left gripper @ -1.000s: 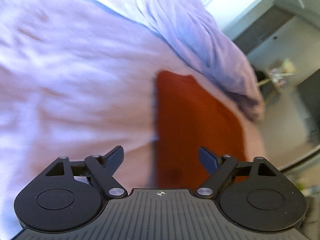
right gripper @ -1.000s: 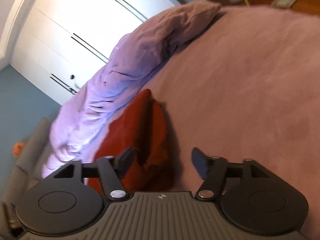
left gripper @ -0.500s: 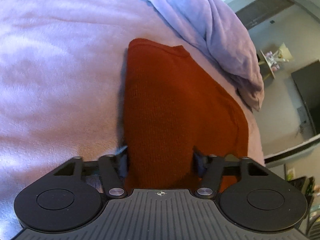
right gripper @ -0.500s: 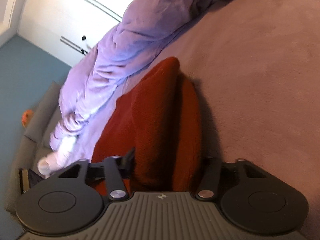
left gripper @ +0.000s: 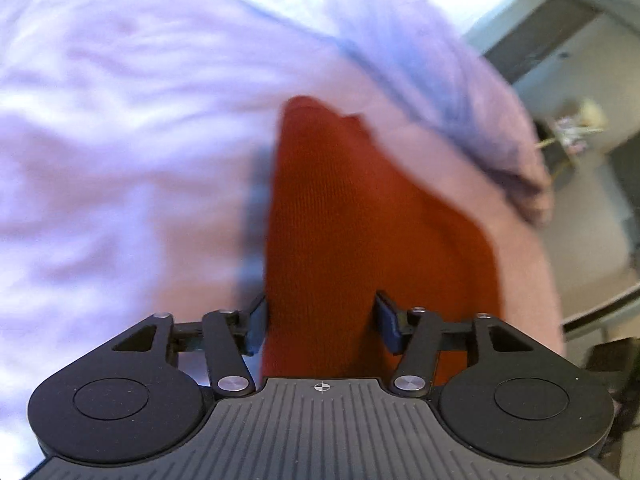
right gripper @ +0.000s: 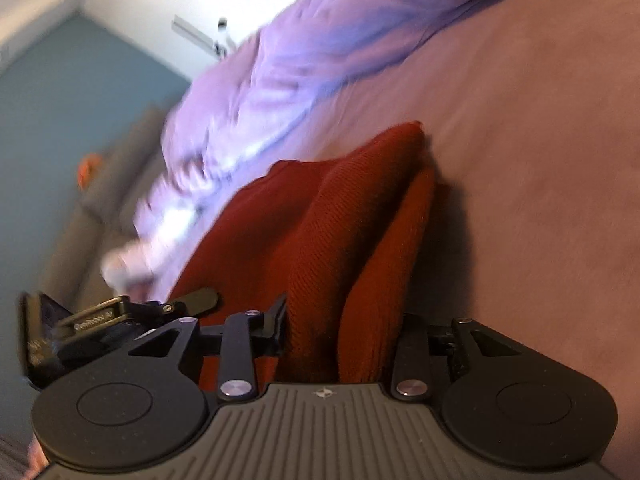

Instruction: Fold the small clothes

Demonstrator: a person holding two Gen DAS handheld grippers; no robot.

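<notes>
Gripping red knit garment on both sides: left gripper pinching bunched edge after easing slightly, right gripper closing tighter on thick fold. Garment partly lifted off purple bedspread. Risk: bulky fold slips out, layers fall skewed.

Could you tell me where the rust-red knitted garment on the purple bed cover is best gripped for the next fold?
By its near edge, from this side. The rust-red knitted garment bunches into thick folds there, already between the left gripper and the right gripper, whose jaws have just been closing. The far corner lies flat on the purple bed cover.
</notes>
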